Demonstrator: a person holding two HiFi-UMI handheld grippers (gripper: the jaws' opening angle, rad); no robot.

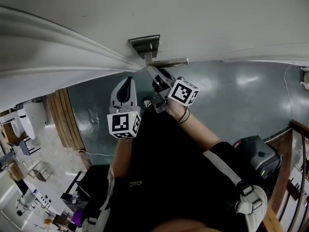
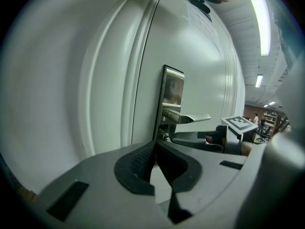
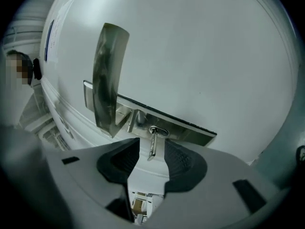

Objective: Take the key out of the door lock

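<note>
Silvery metal key point(image 3: 152, 146) sits in the lock plate point(image 3: 186, 130) on the white door point(image 3: 205, 56), beside the lever handle point(image 3: 108, 75). Right gripper point(image 3: 151, 140) holds its jaws apart on either side of the key, pads clear of it. Left gripper point(image 2: 155, 143), to its left near the door, is closed on nothing.

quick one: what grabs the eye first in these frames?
The key sticking out of the metal lock plate, below the lever handle, with the right gripper open around it, pads not touching. The left gripper hangs beside it, jaws shut and empty, facing the white door.
</note>
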